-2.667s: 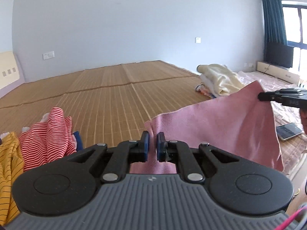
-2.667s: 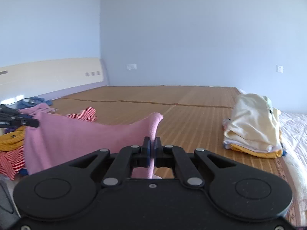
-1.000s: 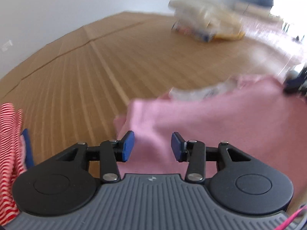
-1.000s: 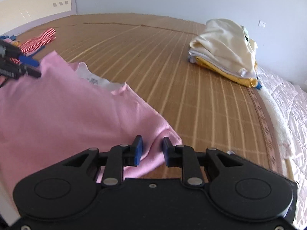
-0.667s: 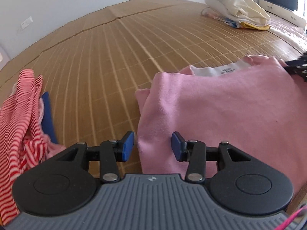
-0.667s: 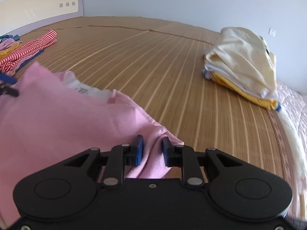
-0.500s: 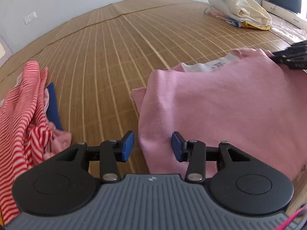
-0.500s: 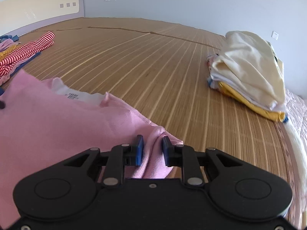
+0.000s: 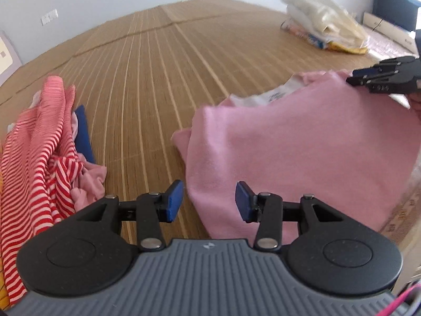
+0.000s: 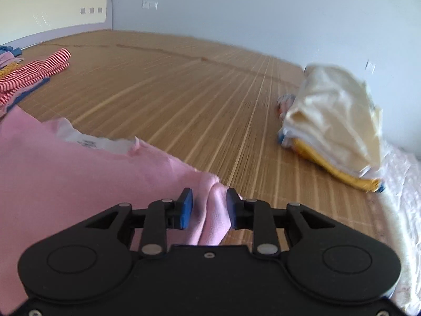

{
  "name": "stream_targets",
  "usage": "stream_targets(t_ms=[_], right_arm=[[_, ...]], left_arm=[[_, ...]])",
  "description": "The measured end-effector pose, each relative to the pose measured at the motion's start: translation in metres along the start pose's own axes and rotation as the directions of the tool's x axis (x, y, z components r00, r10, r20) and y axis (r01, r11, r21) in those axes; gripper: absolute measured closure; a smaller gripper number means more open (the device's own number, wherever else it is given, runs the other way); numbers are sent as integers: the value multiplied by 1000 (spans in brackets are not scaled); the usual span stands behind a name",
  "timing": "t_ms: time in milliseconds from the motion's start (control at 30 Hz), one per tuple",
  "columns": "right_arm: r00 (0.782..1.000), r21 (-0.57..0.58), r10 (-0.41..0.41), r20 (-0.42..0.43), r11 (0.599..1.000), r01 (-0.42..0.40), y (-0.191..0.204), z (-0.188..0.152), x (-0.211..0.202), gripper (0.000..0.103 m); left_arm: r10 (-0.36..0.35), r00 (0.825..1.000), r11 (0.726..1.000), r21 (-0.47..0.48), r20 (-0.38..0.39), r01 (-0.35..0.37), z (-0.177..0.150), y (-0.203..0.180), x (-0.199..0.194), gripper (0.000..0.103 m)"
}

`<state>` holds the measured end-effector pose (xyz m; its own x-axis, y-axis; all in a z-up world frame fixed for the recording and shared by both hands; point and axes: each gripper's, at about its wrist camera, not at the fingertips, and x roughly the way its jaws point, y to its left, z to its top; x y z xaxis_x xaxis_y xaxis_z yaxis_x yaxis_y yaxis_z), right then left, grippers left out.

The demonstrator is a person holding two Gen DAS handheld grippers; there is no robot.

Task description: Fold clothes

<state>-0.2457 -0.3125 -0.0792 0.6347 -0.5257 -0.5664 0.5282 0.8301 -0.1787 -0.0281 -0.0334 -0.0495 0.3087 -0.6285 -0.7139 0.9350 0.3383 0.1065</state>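
Observation:
A pink garment [image 9: 302,142] lies folded flat on the bamboo mat [image 9: 158,79], its white neck label [image 9: 273,96] showing at the far edge. My left gripper [image 9: 209,200] is open just over the garment's near left corner, with nothing pinched. My right gripper [image 10: 209,208] is open too. A bunched fold of the pink garment [image 10: 79,173] sits loosely between its fingers. In the left wrist view the right gripper [image 9: 368,79] reaches in at the garment's far right corner.
A heap of red-striped and blue clothes [image 9: 39,158] lies on the mat to the left, and shows far left as the striped heap [image 10: 34,71]. A folded cream and yellow stack [image 10: 334,121] sits right, beside pale bedding [image 10: 400,184]. Bare mat stretches beyond.
Both grippers held the pink garment up 2.7 s ago; it now lies on the mat and both have let go. In the last half second the right jaws widened slightly.

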Motion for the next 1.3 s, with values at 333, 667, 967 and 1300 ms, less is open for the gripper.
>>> stream_targets(t_ms=[333, 667, 967, 1300], right_arm=[[870, -130, 490, 51, 867, -481, 63, -10, -55, 69], [940, -118, 335, -67, 933, -341, 31, -47, -55, 69], [940, -62, 341, 21, 939, -339, 30, -53, -81, 67], [903, -116, 426, -50, 896, -429, 49, -57, -61, 65]], left_arm=[[-209, 978, 976, 60, -3, 208, -2, -59, -9, 46], [-126, 988, 991, 28, -84, 129, -32, -59, -7, 46], [-124, 990, 992, 20, -65, 126, -30, -57, -11, 46], [-166, 981, 985, 22, -104, 169, -36, -68, 1, 45]])
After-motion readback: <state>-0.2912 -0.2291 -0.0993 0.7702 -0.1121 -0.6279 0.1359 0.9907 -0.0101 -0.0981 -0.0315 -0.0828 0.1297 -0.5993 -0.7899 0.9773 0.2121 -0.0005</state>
